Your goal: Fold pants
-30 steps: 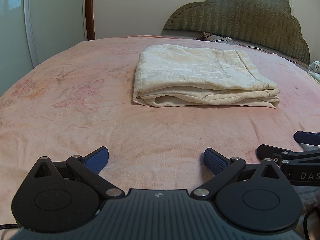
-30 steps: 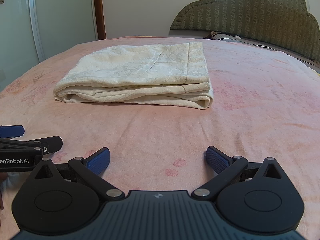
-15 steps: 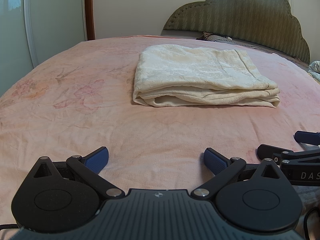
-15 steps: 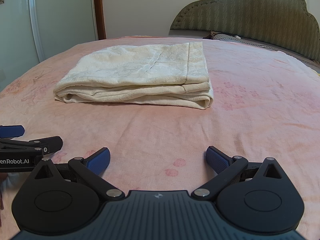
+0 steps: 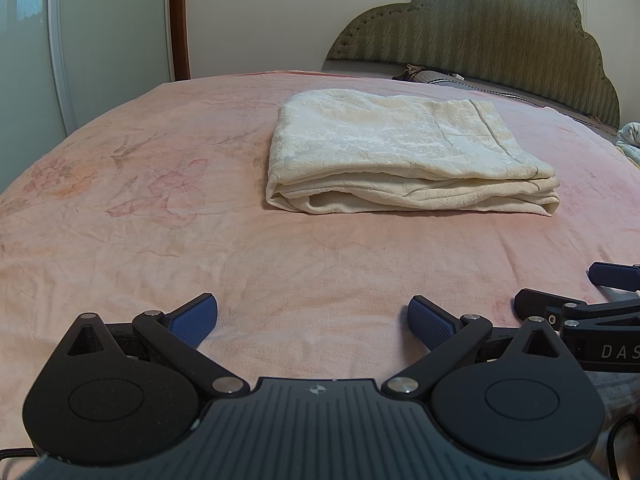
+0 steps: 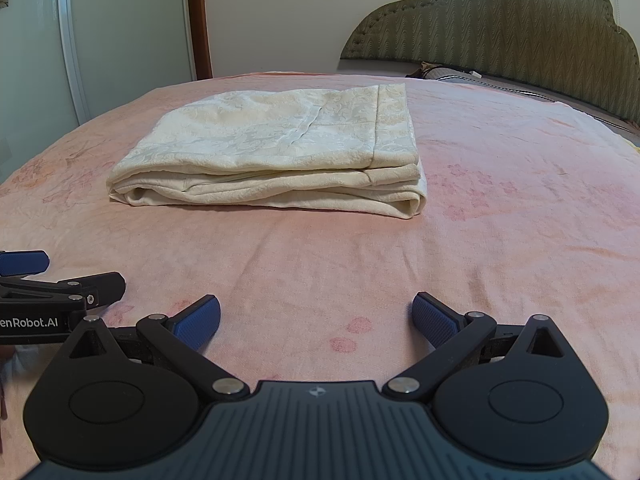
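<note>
Cream patterned pants (image 5: pixel 400 156) lie folded into a flat rectangular stack on the pink bed; the right wrist view shows the same pants (image 6: pixel 280 148) from the other side. My left gripper (image 5: pixel 313 322) rests low over the bedspread well short of the stack, open, with nothing between its blue pads. My right gripper (image 6: pixel 316 320) sits beside it, also open and empty. Each gripper shows at the other view's edge: the right gripper (image 5: pixel 576 300) at the right, the left gripper (image 6: pixel 60 280) at the left.
A pink flowered bedspread (image 5: pixel 160 216) covers the bed. A green padded headboard (image 5: pixel 500 48) stands at the far right, with a pillow (image 5: pixel 440 78) below it. White wardrobe doors (image 6: pixel 100 40) and a brown door frame (image 5: pixel 180 20) rise at the left.
</note>
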### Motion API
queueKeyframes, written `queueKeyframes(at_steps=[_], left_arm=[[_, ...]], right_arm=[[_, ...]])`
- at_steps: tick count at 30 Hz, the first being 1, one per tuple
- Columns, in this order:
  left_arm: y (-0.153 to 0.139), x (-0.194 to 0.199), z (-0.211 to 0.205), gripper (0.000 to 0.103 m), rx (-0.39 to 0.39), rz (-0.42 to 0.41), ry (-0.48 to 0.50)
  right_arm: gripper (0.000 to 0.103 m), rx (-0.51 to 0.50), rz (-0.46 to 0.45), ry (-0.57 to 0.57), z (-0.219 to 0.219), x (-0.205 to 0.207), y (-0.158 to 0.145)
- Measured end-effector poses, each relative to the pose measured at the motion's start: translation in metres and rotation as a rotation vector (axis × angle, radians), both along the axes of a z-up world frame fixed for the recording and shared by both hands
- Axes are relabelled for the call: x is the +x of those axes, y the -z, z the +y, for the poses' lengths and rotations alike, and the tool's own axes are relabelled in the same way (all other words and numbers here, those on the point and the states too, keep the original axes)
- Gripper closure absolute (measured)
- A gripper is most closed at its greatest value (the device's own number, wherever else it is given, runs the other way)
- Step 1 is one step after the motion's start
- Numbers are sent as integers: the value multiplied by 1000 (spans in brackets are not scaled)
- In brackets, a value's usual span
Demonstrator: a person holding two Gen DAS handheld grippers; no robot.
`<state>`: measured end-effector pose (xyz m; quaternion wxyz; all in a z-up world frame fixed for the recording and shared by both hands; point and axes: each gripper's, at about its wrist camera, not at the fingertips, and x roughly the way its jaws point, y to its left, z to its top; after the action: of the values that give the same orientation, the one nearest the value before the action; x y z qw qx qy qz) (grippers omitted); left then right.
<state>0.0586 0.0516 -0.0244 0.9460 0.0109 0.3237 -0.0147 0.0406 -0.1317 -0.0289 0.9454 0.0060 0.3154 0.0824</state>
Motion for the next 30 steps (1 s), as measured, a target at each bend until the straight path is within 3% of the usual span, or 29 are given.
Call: queueKeyframes(at_steps=[14,22,30], left_arm=[[0,0,1,0,-2,-3,-6],[-4,-3,6,0,55,-7,-47],[-2,-2,12,0,30,-1,-38]], right_arm=[[0,-24,3,49,3,0,0],[0,-29,13,75,7,-1,-1],[0,-21,22,112,10,-1,0]])
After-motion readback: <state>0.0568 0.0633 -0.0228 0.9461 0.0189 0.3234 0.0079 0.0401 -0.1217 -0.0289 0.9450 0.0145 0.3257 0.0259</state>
